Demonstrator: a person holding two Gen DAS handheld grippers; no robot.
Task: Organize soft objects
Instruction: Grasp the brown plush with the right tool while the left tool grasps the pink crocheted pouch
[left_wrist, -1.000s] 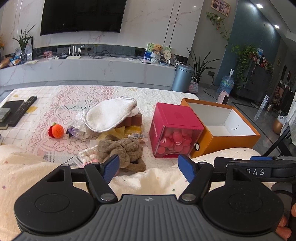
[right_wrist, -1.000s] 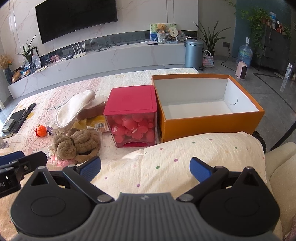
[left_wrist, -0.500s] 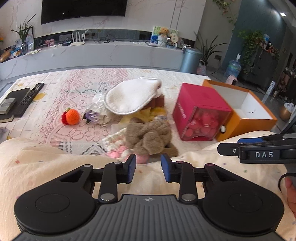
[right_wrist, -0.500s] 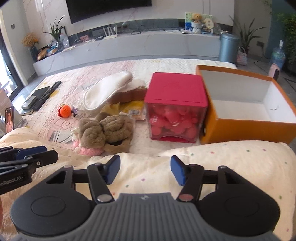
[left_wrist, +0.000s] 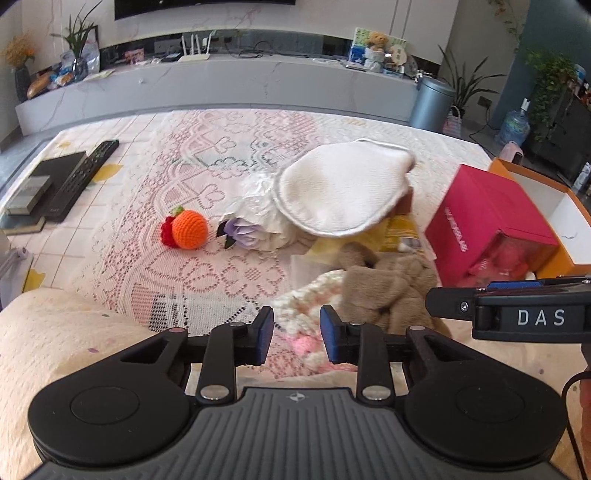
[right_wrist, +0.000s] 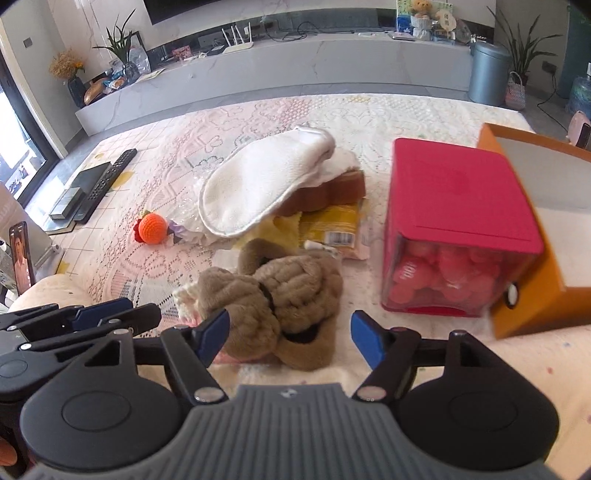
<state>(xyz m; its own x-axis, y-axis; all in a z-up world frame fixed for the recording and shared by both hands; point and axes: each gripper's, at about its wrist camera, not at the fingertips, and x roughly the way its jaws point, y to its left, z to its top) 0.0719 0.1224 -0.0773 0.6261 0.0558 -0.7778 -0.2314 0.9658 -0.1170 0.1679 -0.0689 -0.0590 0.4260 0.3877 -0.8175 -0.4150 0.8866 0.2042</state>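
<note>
A pile of soft things lies on the lace tablecloth: a brown plush bundle (right_wrist: 280, 291) (left_wrist: 384, 288), a pink-and-white knit piece (left_wrist: 310, 314) under it, a white padded mitt (left_wrist: 340, 192) (right_wrist: 258, 184), and an orange crocheted fruit (left_wrist: 188, 229) (right_wrist: 153, 229). An open orange box (right_wrist: 535, 236) (left_wrist: 554, 206) stands at the right. My left gripper (left_wrist: 295, 334) is open with a narrow gap, empty, just before the knit piece. My right gripper (right_wrist: 290, 334) is open wide, empty, its fingers either side of the brown bundle's near edge.
A red-lidded clear box of pink balls (right_wrist: 454, 236) stands between the pile and the orange box. A yellow packet (right_wrist: 332, 225) and brown sponge (right_wrist: 325, 192) lie in the pile. A remote (left_wrist: 81, 173) and black items sit far left. A cream cushion (left_wrist: 55, 350) runs along the near edge.
Both grippers have moved forward and left toward the pile. The left gripper's jaws narrowed from wide open. The right gripper's jaws narrowed half a second ago, then widened again.
</note>
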